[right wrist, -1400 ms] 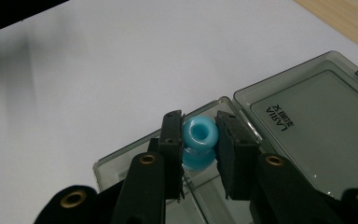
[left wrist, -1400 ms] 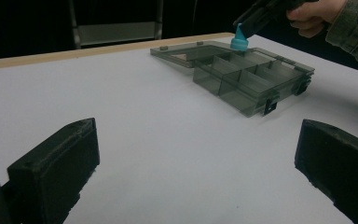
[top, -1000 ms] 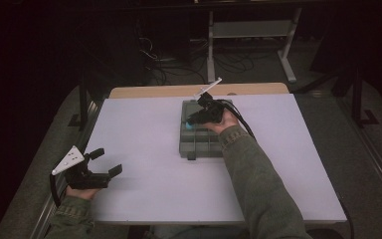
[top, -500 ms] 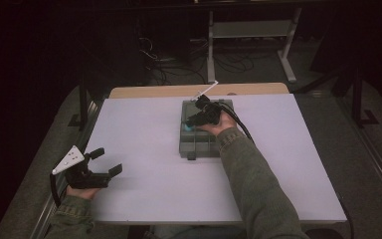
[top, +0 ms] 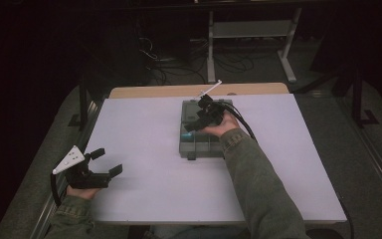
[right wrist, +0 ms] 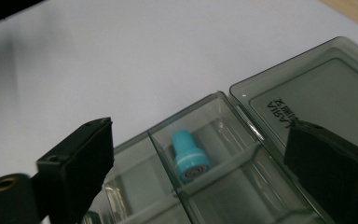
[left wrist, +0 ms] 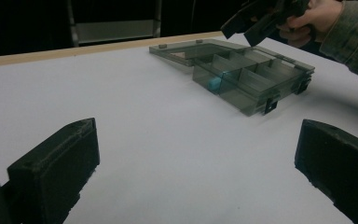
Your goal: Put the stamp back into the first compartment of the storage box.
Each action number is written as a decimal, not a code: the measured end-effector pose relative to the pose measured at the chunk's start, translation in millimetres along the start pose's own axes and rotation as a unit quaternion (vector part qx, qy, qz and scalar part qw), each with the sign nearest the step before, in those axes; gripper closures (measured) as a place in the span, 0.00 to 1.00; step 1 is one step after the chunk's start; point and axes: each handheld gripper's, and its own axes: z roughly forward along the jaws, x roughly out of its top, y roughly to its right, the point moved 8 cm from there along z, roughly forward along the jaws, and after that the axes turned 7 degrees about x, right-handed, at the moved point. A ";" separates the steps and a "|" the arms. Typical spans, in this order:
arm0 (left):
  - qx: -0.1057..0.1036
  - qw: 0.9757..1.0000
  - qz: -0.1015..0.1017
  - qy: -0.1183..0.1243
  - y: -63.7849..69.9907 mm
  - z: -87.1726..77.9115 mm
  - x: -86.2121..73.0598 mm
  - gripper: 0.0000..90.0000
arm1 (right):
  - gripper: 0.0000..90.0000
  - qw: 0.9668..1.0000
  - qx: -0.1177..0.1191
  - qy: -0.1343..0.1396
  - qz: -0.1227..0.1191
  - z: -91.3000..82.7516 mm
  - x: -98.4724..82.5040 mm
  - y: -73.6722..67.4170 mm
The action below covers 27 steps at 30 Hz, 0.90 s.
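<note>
Right gripper view — small turquoise plug

Box: I see smoky grey see-through plastic, with dark print on the lid.
Plug: turquoise, with a paler ring near its end; I see it in a left compartment.
Table: white top, with a tan wood strip along the far edge.
Left gripper: black, with a pale grey plate on top.
Right gripper: black, black cable.
Sleeves: olive green, both the same from where I watch.
Frame: light grey, far off in the dark.
</note>
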 end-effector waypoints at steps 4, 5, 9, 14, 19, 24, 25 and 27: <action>0.000 1.000 -0.003 0.001 0.9 0.1 0.1 0.00 | 0.00 1.000 0.004 0.018 0.004 -9.6 1.5 -8.7; -0.001 1.000 -0.006 0.003 1.9 0.6 0.2 0.00 | 0.00 1.000 0.006 0.023 0.009 -12.3 1.5 -10.7; -0.002 1.000 -0.007 0.003 2.1 0.9 0.3 0.00 | 0.00 1.000 -0.007 0.026 0.014 -21.9 -5.1 -8.9; -0.004 1.000 -0.008 0.003 1.8 2.2 0.5 0.00 | 0.00 0.999 -0.009 0.038 0.014 -32.0 -12.0 -8.2; -0.005 1.000 -0.007 0.003 2.1 3.0 0.7 0.00 | 0.00 0.999 -0.009 0.050 0.021 -41.4 -14.0 -10.2; -0.005 1.000 -0.004 0.001 2.5 2.6 0.5 0.00 | 0.00 0.998 -0.021 0.060 0.009 -51.1 -17.4 -11.4; -0.005 1.000 -0.004 0.001 2.5 2.6 0.5 0.00 | 0.00 0.998 -0.021 0.060 0.009 -51.1 -17.4 -11.4; -0.006 1.000 -0.006 0.005 3.5 2.8 1.2 0.00 | 0.00 0.998 -0.021 0.064 0.010 -55.0 -21.3 -13.4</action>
